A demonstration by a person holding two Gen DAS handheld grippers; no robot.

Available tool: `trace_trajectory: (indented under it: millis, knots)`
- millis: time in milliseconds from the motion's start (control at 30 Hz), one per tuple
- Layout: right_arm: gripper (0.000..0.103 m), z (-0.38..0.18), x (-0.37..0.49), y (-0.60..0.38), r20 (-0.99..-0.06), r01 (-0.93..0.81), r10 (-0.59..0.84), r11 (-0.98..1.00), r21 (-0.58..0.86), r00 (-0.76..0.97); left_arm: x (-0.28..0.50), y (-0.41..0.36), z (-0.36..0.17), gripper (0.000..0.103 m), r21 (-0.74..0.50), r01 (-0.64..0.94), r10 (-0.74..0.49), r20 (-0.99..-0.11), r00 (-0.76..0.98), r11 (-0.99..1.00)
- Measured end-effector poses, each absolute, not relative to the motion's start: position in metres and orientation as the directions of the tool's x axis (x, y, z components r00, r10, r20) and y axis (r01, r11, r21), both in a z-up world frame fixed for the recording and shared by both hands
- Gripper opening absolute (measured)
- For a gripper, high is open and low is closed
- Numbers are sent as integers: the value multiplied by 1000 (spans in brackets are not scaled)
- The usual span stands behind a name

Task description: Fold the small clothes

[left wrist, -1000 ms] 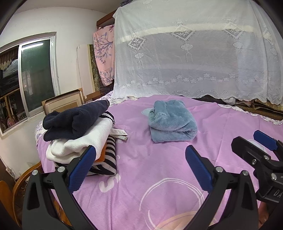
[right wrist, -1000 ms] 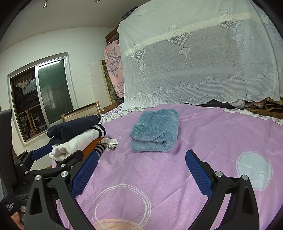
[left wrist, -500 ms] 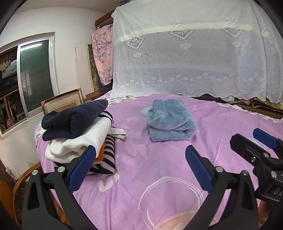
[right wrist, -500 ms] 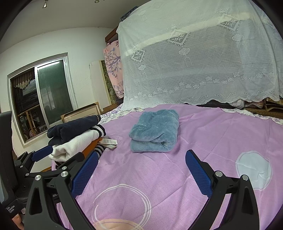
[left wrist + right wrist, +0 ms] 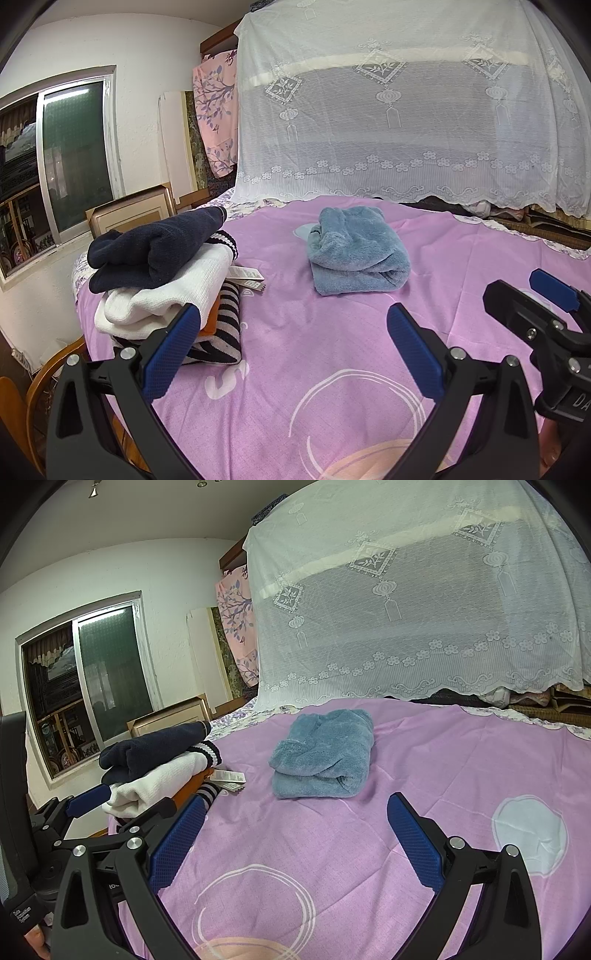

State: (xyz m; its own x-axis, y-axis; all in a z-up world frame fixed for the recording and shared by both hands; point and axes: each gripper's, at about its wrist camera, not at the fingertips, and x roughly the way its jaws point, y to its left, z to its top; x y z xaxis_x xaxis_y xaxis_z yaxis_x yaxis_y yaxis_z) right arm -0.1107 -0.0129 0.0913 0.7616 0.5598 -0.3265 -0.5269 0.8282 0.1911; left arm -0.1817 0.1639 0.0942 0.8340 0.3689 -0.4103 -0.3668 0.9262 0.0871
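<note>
Over the big purple bed (image 5: 332, 369) the left gripper (image 5: 291, 350) and right gripper (image 5: 295, 834) hung low with jaws wide apart and holding nothing, the folded blue fuzzy top (image 5: 356, 251) lay ahead, and the pile of folded clothes (image 5: 162, 273) partly hid behind a finger.

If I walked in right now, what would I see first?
First you'd see the fluffy blue garment, folded into a bundle by itself in the middle of the purple bedsheet. Next, at the bed's left edge, a pile of folded clothes with a navy sweater on top. Both the left gripper and the right gripper are open and hold nothing.
</note>
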Motion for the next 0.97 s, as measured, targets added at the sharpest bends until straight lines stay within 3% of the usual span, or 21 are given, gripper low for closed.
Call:
trace_trajectory:
  millis: [967]
  knots:
    - [99,93,-111,-10,-322,-520,555,832,196,767,-184,161,94,99,56,-371,357,-430,829,927]
